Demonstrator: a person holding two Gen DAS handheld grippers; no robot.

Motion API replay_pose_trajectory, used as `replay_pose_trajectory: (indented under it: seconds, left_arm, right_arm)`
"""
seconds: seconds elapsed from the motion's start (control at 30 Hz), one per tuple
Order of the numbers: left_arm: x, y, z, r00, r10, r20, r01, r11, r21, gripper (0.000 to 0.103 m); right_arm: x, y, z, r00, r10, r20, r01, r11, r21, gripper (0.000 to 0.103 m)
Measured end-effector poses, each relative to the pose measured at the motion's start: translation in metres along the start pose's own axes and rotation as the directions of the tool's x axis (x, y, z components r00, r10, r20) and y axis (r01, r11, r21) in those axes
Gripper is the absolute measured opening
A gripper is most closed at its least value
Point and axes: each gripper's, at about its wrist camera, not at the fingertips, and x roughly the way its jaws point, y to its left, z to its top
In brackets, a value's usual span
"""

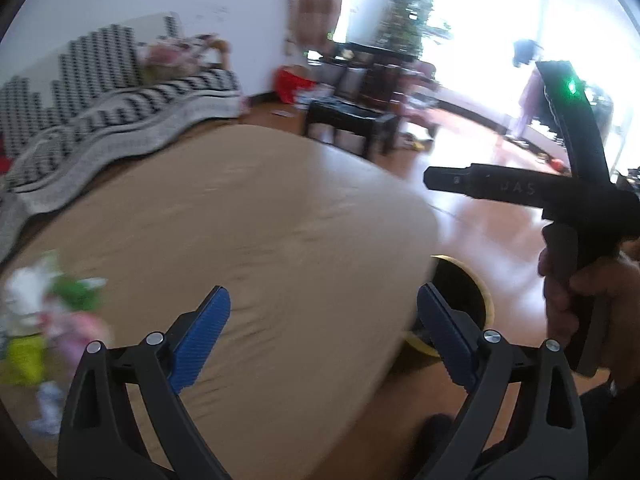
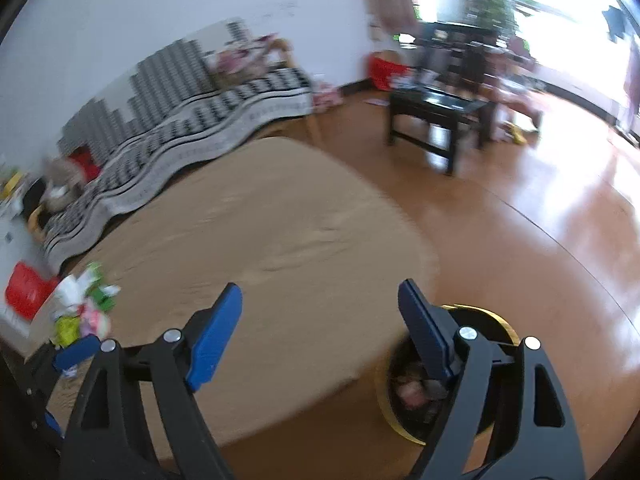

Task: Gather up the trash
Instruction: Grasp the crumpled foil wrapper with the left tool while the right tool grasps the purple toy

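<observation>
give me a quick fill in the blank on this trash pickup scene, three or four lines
1. Both the left gripper and the right gripper have their jaws ____.
2. The pads on the fingers are coloured ____.
3. The bin with the yellow rim stands on the floor, by the ____ edge of the tan rug in both views.
4. The pile of trash lies at the ____ edge of the rug in both views.

Missing words: open; blue; right; left
</observation>
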Motion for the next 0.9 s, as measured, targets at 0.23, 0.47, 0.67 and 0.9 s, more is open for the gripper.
replay_pose_trajectory:
  seconds: [0.23, 0.47, 0.67, 0.9]
  left_arm:
    - [-0.060, 0.111, -0.051, 0.976, 0.215, -0.016, -0.216, 0.975, -0.056, 0.094]
    - [-0.086, 0.198, -0.113, 0.943, 0.316, -0.105, -0.328, 0.936, -0.131, 0.094]
    - [-0.068, 0.227, -0.132, 0.939, 0.304, -0.161, -0.326, 0.936, -0.132, 0.094]
    - [-0.039, 0.234, -0.137, 0.937, 0.276, -0.216, -0.297, 0.952, -0.073, 0.093]
  right_arm:
    - [0.036, 0.131, -0.004, 0.982, 0.173, -0.073, -0.180, 0.978, -0.104, 0.079]
    - [0.078, 0.259, -0.039, 0.946, 0.258, -0.199, -0.304, 0.918, -0.254, 0.079]
    - [0.107, 0.322, -0.074, 0.928, 0.243, -0.283, -0.337, 0.870, -0.360, 0.080]
    - [0.138, 0.350, -0.093, 0.930, 0.185, -0.317, -0.314, 0.849, -0.425, 0.083]
